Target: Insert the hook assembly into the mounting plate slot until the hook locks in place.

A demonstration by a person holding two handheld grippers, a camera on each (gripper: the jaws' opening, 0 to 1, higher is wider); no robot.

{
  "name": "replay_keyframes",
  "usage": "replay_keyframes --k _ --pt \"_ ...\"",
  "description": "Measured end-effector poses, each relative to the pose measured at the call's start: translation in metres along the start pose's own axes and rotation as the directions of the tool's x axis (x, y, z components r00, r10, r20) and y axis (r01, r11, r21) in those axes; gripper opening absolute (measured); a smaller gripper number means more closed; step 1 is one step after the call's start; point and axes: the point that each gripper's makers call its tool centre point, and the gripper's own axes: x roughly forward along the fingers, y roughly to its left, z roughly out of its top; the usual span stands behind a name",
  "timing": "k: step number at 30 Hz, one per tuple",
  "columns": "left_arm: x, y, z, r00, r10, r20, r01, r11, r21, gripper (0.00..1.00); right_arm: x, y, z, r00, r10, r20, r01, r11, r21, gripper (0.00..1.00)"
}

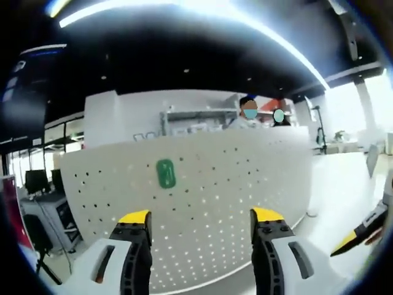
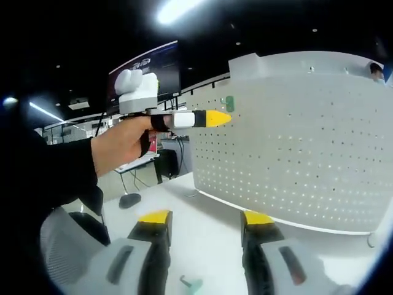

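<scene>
I see a dark ceiling (image 1: pixel 184 58) with long strip lights (image 1: pixel 202 9), bright windows (image 1: pixel 374 104), and monitors (image 1: pixel 37 179) on stands.

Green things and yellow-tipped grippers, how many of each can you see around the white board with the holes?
Green plastic pieces: 2, one green plate fixed on the white perforated pegboard, one small green hook piece lying on the white table.
Yellow-tipped grippers: 2, the left gripper and the right gripper.
Total: 4
</scene>
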Motion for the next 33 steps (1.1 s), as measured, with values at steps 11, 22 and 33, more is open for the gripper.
replay_keyframes --k 11,22,33 --pt "-0.024 -0.003 -0.016 1.0 -0.013 -0.015 0.013 1.0 -0.022 0.65 0.003 0.001 -0.008 1.0 0.001 -0.029 -0.001 1.0 -0.014 0.41" --pt "-0.042 -0.015 -0.03 0.999 -0.036 -0.027 0.035 0.999 -0.035 0.64 0.004 -0.003 -0.016 0.998 -0.013 -0.054 0.012 1.0 -0.02 0.41" --pt "-0.058 -0.033 -0.05 0.997 -0.065 -0.041 0.062 0.996 -0.063 0.61 0.005 -0.007 -0.023 0.997 -0.029 -0.074 0.027 0.999 -0.023 0.39"
